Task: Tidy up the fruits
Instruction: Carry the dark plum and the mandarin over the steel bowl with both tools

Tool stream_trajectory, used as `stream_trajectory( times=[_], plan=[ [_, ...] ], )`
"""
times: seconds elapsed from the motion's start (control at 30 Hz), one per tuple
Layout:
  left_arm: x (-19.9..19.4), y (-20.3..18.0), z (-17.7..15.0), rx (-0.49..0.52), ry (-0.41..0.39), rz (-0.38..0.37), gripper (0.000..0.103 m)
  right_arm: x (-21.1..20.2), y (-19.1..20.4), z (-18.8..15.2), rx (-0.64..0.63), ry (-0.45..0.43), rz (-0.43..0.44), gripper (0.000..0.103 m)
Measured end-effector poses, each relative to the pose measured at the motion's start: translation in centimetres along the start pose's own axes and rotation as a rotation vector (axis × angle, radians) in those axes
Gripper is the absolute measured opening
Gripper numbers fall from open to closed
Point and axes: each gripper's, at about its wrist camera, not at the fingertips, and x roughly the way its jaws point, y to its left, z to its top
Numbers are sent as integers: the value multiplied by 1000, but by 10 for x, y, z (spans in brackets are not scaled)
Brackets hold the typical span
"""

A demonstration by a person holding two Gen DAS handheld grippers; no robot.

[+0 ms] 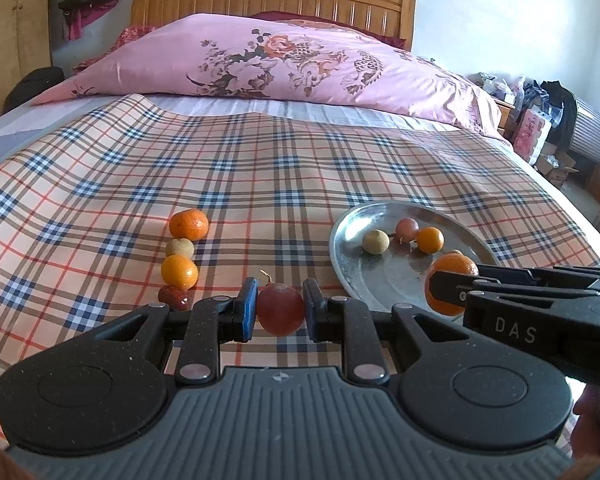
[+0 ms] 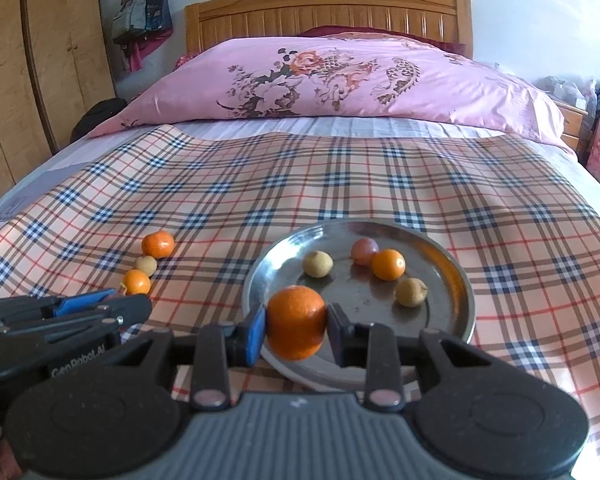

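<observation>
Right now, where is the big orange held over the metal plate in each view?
Left wrist: the big orange is lower right, in the right hand-held gripper.
Right wrist: lower centre, between its fingers.
Shared landmark: the metal plate.

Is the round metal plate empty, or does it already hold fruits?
Not empty: the round metal plate holds four small fruits, seen in the right wrist view.

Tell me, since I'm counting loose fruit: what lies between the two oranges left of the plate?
One small tan fruit, touching both oranges; clearest in the left wrist view.
</observation>
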Motion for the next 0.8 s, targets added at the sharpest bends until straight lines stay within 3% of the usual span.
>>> stream_trajectory(
  times=[0.8],
  plan=[
    [18,-24,7,27,19,-57,24,-2,-24,0,34,-3,-41,31]
  ],
)
